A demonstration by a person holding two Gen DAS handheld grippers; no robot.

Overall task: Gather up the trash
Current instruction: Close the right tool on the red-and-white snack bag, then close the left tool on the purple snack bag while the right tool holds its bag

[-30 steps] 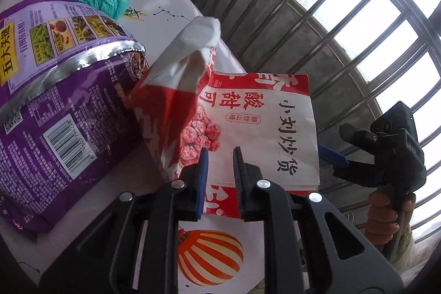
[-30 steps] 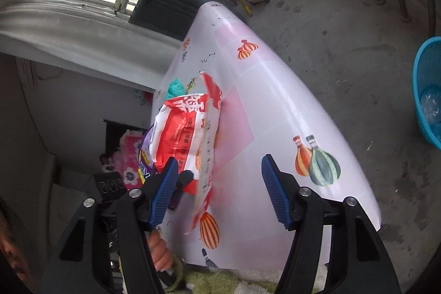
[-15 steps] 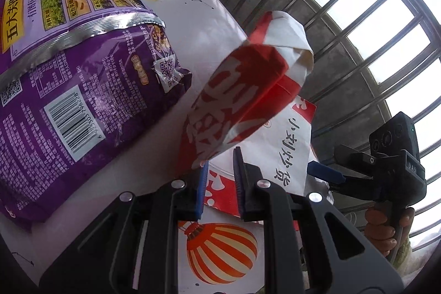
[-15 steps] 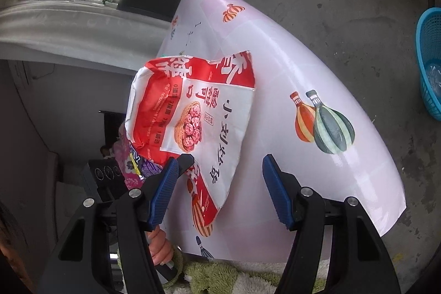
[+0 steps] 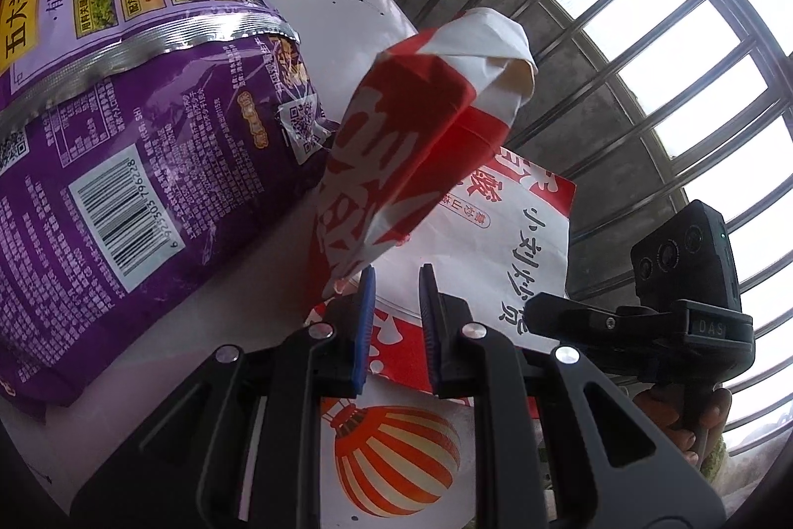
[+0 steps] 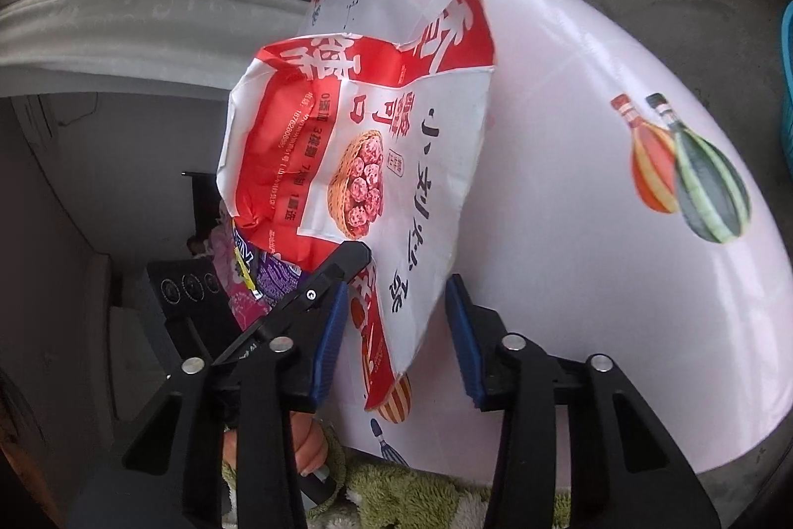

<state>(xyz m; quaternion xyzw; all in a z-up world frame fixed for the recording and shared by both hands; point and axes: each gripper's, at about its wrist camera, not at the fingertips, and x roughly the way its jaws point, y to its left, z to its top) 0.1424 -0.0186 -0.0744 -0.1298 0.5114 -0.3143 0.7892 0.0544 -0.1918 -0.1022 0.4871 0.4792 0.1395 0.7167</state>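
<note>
Left gripper (image 5: 395, 281) pinches the red-and-white snack bag (image 5: 411, 142) edge; right gripper (image 6: 394, 330) jaws are closing around its lower corner, pads not yet touching.

You can't see where left gripper (image 5: 395, 281) pads meet red-and-white bag (image 5: 416, 162) — contact hidden. Purple bag (image 5: 124, 162) cut off by left edge.
</note>
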